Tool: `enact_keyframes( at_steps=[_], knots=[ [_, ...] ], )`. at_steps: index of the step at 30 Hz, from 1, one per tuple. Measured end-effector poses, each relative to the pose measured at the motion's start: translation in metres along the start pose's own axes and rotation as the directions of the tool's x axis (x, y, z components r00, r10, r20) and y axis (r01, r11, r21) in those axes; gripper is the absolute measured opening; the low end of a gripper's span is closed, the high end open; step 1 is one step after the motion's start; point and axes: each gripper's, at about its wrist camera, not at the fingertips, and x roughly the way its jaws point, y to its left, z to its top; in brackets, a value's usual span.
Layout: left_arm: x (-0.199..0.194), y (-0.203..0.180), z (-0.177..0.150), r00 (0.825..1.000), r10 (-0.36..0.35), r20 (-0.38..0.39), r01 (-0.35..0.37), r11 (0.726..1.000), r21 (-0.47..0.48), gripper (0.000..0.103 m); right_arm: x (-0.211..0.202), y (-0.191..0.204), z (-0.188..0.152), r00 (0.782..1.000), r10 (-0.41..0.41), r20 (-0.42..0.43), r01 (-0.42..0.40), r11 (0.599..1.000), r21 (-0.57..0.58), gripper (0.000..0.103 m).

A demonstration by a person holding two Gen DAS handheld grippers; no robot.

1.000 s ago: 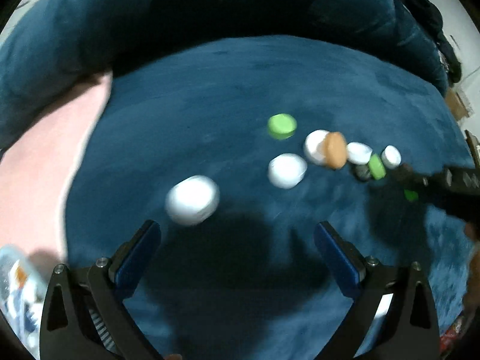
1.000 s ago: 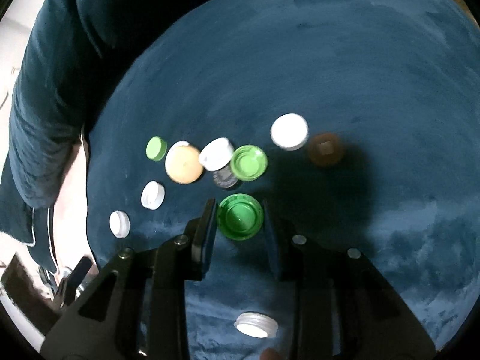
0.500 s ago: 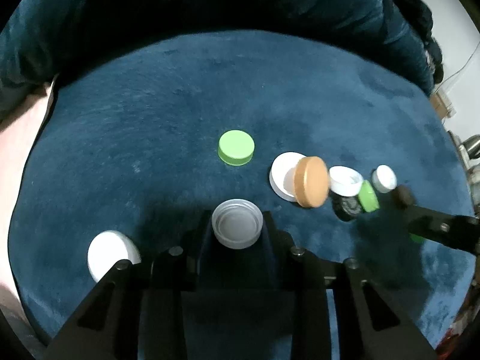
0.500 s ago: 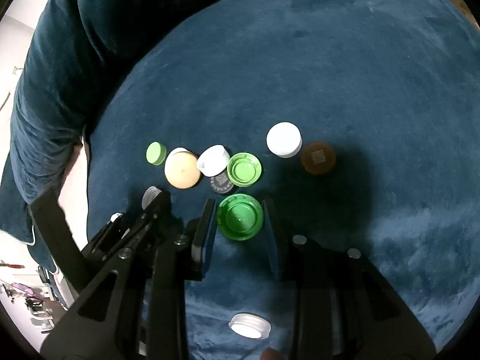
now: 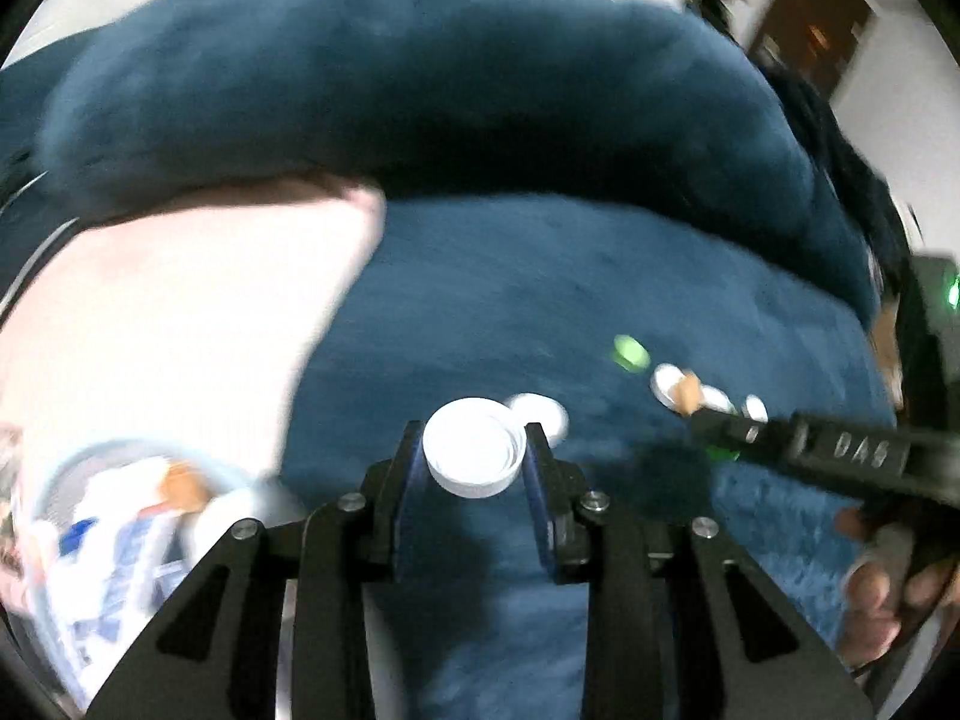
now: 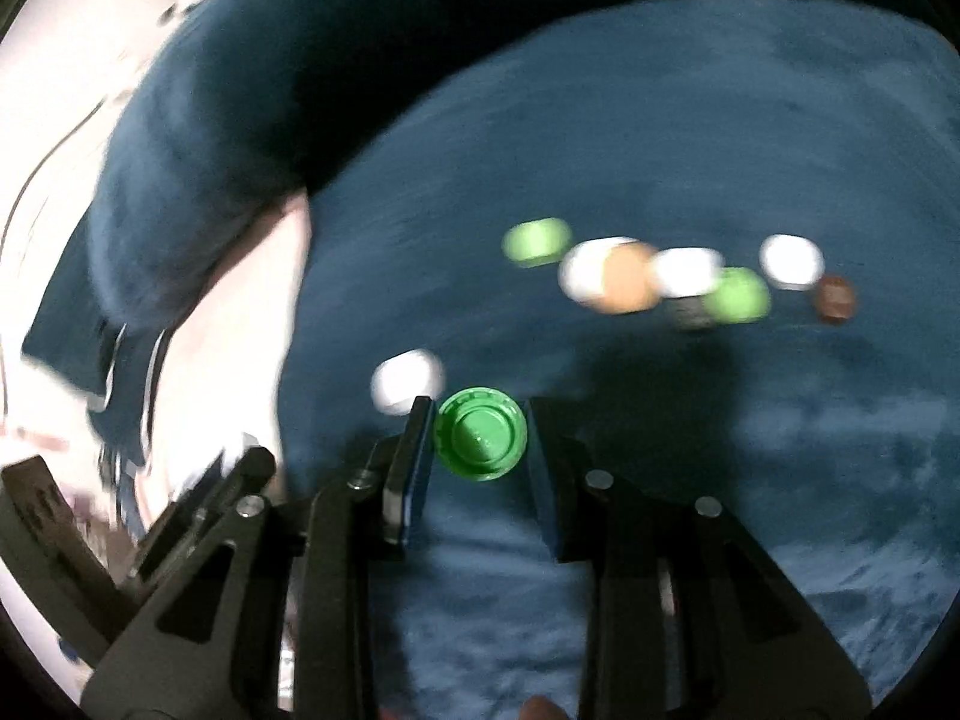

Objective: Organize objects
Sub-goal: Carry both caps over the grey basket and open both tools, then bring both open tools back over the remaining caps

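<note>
My left gripper (image 5: 475, 461) is shut on a white bottle cap (image 5: 474, 453), hollow side up, held above the blue plush seat (image 5: 540, 288). My right gripper (image 6: 480, 443) is shut on a green cap (image 6: 481, 441), also lifted off the seat. A second white cap (image 5: 543, 414) lies on the seat just beyond the left fingers. Farther right is a blurred row of caps: light green (image 6: 536, 242), white (image 6: 585, 270), orange (image 6: 630, 277), white (image 6: 687, 270), green (image 6: 737, 295), white (image 6: 791, 261) and brown (image 6: 835, 298). The right gripper's black arm (image 5: 840, 450) crosses the left view.
A pale pink surface (image 5: 168, 330) borders the seat on the left. A round container (image 5: 120, 516) with blue-and-white items sits at the lower left. The dark blue backrest (image 5: 420, 90) curves behind. A hand (image 5: 888, 582) grips the right tool at the lower right.
The left jaws shut on the white cap and lifted it, swinging left toward the pink surface and container. The right gripper, still holding the green cap, rose and moved left, away from the cap row.
</note>
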Motion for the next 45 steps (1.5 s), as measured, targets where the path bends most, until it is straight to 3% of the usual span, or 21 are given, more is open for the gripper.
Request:
enact_keyframes(
  at_steps=[4,7,11,12,13,14,15,17,22,26,33,45],
  knots=[
    [-0.051,0.073,-0.014,0.99,0.12,0.068,-0.11,0.984,-0.139,0.032,0.009,0.079,-0.026,0.996,0.078,-0.045,-0.084,0.983,-0.162,0.031],
    [-0.065,0.121,-0.031,0.975,0.215,0.056,-0.197,0.953,-0.229,0.032,0.02,0.13,-0.055,0.987,0.125,-0.102,-0.149,0.948,-0.28,0.031],
    [-0.061,0.159,-0.043,0.973,0.229,0.028,-0.209,0.927,-0.311,0.034,0.041,0.177,-0.084,0.963,0.195,-0.185,-0.251,0.895,-0.367,0.031],
    [-0.06,0.165,-0.045,0.972,0.234,0.021,-0.215,0.922,-0.321,0.04,0.046,0.183,-0.088,0.949,0.232,-0.212,-0.297,0.883,-0.363,0.032],
    [-0.057,0.166,-0.046,0.97,0.241,0.018,-0.222,0.919,-0.325,0.068,0.052,0.186,-0.091,0.934,0.263,-0.243,-0.337,0.876,-0.346,0.035],
    [-0.058,0.169,-0.047,0.968,0.252,0.021,-0.231,0.916,-0.329,0.098,0.056,0.187,-0.092,0.923,0.281,-0.262,-0.358,0.876,-0.324,0.053],
    [-0.06,0.17,-0.048,0.964,0.265,0.028,-0.241,0.911,-0.334,0.103,0.057,0.185,-0.091,0.921,0.292,-0.258,-0.365,0.881,-0.303,0.083],
    [-0.062,0.173,-0.047,0.954,0.299,0.034,-0.271,0.902,-0.338,0.102,0.053,0.18,-0.09,0.925,0.306,-0.224,-0.363,0.886,-0.288,0.103],
    [-0.055,0.175,-0.047,0.936,0.353,-0.017,-0.341,0.89,-0.303,0.102,0.05,0.161,-0.077,0.966,0.2,-0.167,-0.244,0.918,-0.312,0.103],
    [-0.053,0.169,-0.047,0.932,0.362,-0.025,-0.354,0.892,-0.28,0.102,0.049,0.142,-0.068,0.981,0.127,-0.145,-0.167,0.935,-0.312,0.103],
    [-0.051,0.161,-0.046,0.931,0.363,-0.03,-0.358,0.898,-0.257,0.102,0.045,0.116,-0.056,0.992,0.073,-0.104,-0.1,0.953,-0.285,0.103],
    [-0.047,0.134,-0.039,0.934,0.357,-0.03,-0.355,0.912,-0.204,0.102,0.044,0.099,-0.051,0.995,0.03,-0.098,-0.056,0.957,-0.284,0.103]
  ],
)
